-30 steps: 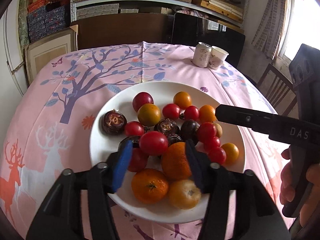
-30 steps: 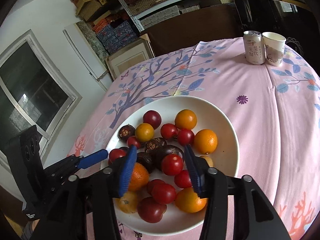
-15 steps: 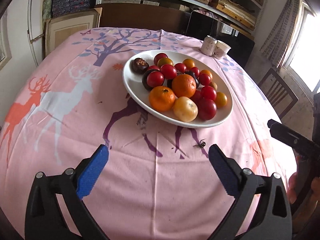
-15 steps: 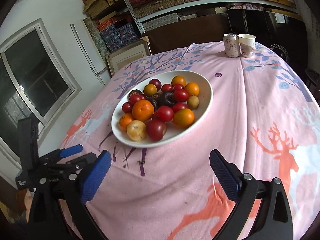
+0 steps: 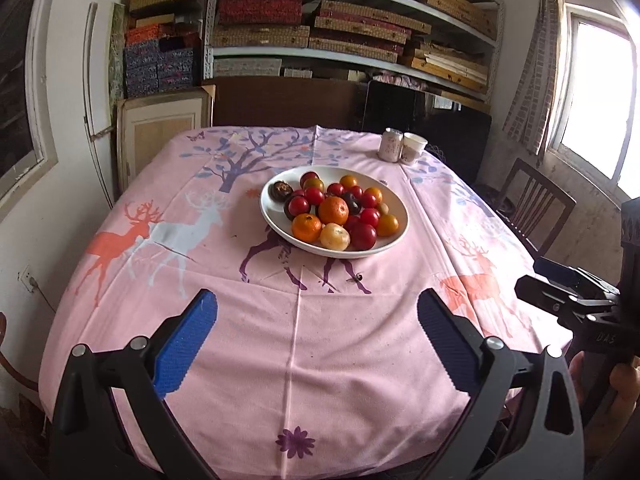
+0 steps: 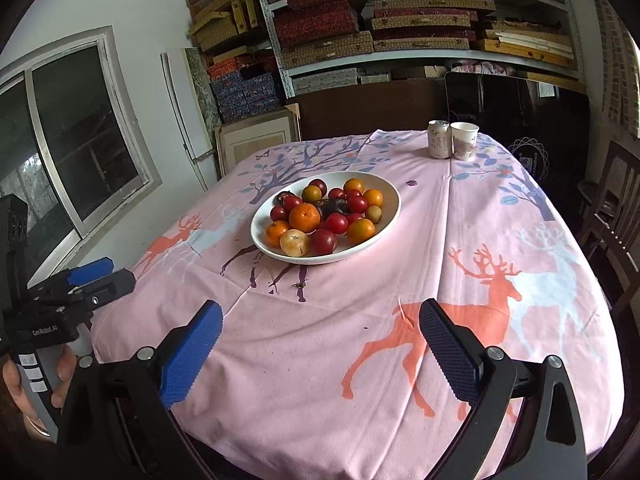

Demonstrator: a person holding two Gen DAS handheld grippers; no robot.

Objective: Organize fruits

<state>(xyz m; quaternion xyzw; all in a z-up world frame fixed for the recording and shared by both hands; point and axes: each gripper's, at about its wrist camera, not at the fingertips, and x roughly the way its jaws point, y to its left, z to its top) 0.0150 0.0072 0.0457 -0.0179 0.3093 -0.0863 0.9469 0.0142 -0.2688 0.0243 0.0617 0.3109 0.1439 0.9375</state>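
Red, orange and dark fruits [image 5: 334, 213] all sit heaped in the plate [image 5: 394, 236] well ahead of both empty, wide-spread tongs, left gripper [image 5: 316, 340] and right gripper [image 6: 320, 340], so the task looks finished.

**Room and background**

White-painted walls [image 6: 132, 4]. Metal shelving [image 5: 352, 54] along the far wall, stacked with flat woven and patterned boxes [image 5: 260, 36]. Below the shelves: a dark wooden panel [image 5: 280, 100] and a black panel [image 6: 516, 100] beside it. A pale framed board [image 5: 160, 128] leans against the wall at the far left corner of the bench [image 5: 280, 340], which carries a pink tablecloth printed with deer and trees. Dark sliding window [image 6: 72, 132] on one side wall; on the opposite side a bright window [image 5: 596, 100] with a patterned curtain [image 5: 532, 80]. Daylight enters there. A dark wooden chair [image 5: 532, 200] stands near the bright window.
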